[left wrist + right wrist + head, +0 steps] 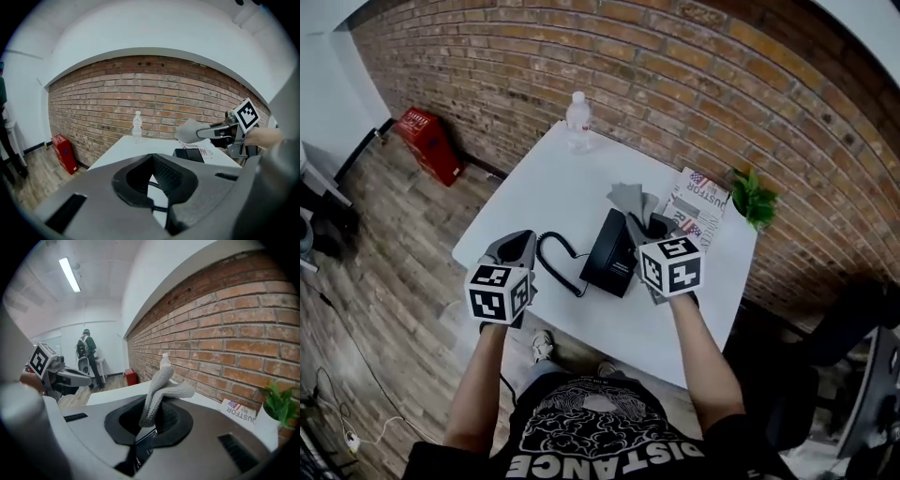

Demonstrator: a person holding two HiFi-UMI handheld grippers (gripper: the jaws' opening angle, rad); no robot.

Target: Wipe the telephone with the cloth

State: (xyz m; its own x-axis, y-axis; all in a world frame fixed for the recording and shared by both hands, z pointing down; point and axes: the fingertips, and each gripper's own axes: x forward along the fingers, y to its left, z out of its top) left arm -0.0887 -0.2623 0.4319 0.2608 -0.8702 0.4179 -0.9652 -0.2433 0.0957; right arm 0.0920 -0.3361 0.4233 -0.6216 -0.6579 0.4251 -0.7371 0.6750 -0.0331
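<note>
A black telephone (614, 255) lies on the white table (553, 178), its coiled cord (555, 264) looping out to its left. My right gripper (645, 225) hovers over the phone's right side, shut on a grey cloth (630, 200). In the right gripper view the cloth (161, 390) sticks up folded from between the jaws of my right gripper (157, 416). My left gripper (517, 246) is near the table's front left edge, left of the cord, shut and holding nothing. In the left gripper view, the telephone (190, 153) shows beyond my left gripper (157, 180).
A water bottle (578, 120) stands at the table's far corner. A magazine (698, 204) lies right of the phone, and a small green plant (755, 199) sits at the far right edge. A red box (428, 142) rests on the floor by the brick wall.
</note>
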